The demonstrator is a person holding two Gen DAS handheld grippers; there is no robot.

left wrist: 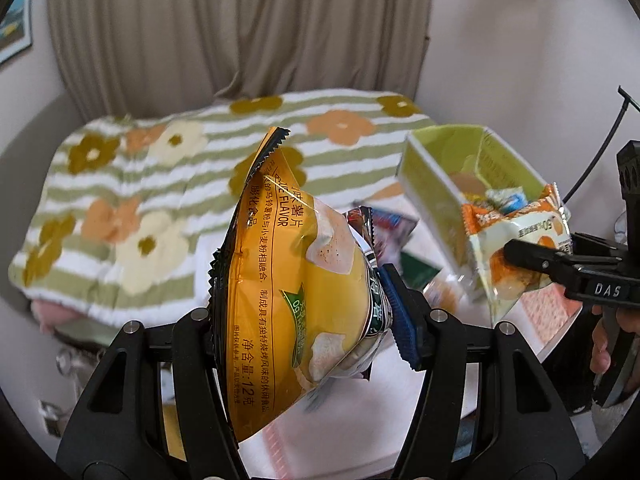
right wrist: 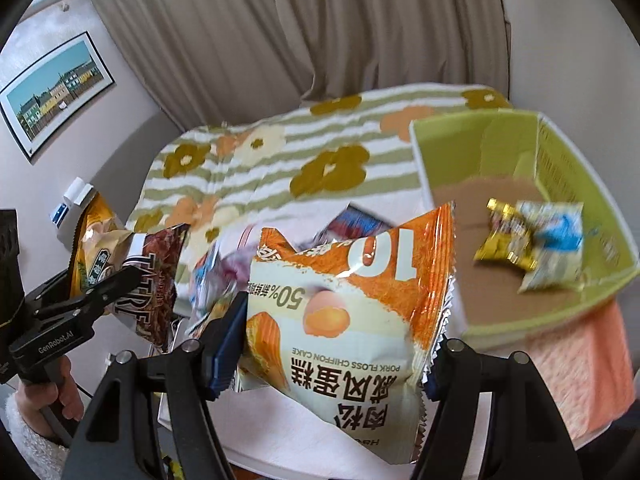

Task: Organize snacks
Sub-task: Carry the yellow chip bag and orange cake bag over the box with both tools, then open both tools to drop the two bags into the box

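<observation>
My left gripper (left wrist: 308,312) is shut on a yellow chip bag (left wrist: 288,280), which stands on edge between the pads. A dark packet (left wrist: 360,220) is pinched along with it. In the right wrist view the same gripper (right wrist: 108,284) shows at the left with the chip bag (right wrist: 92,252) and the dark packet (right wrist: 156,280). My right gripper (right wrist: 332,352) is shut on an orange-and-white pork floss cake packet (right wrist: 352,300), also seen in the left wrist view (left wrist: 516,236). Both hang above the table, left of the green basket (right wrist: 552,152).
The green basket (left wrist: 424,184) holds a yellow packet (right wrist: 504,240) and a blue-white packet (right wrist: 556,244). Loose snack packets (right wrist: 352,220) lie on the white table beside a pink mat (right wrist: 592,380). Behind are a bed with a floral blanket (left wrist: 160,184) and curtains.
</observation>
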